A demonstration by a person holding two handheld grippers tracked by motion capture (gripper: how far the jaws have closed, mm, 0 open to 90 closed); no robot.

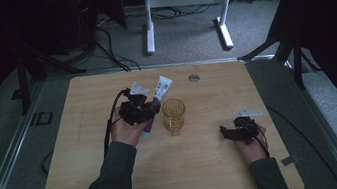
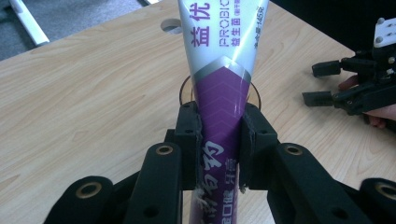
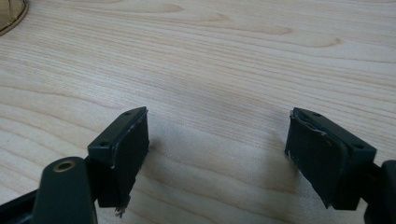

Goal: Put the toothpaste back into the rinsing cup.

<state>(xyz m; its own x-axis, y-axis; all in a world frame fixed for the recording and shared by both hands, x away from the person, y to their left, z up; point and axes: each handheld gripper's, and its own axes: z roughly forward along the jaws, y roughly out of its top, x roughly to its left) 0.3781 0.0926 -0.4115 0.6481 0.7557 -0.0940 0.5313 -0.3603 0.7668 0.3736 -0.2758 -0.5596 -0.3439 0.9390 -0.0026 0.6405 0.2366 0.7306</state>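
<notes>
The purple-and-white plastic toothpaste tube [image 2: 223, 93] is clamped in the left gripper [image 2: 219, 144], both black pads pressed hard against its purple lower half, with the white, flattened, printed end pointing up and away toward the far edge of the light wooden table [image 1: 94, 186]. In the high view that tube [image 1: 159, 93] sits lifted in the left gripper [image 1: 139, 110] just left of the table's middle, angled toward the far edge. Right beside it, near the centre of the table, stands the amber transparent glass mug [image 1: 174, 116], upright, its round mouth open to the camera and its handle turned toward the near edge; in the left gripper view its rim peeks out behind the tube. Over toward the right edge of the table, the right gripper [image 1: 229, 132] rests low in the person's hand, well apart from the mug. Its jaws stand wide apart with bare wood grain between them, holding nothing, as the right gripper [image 3: 217, 149] view makes plain.
</notes>
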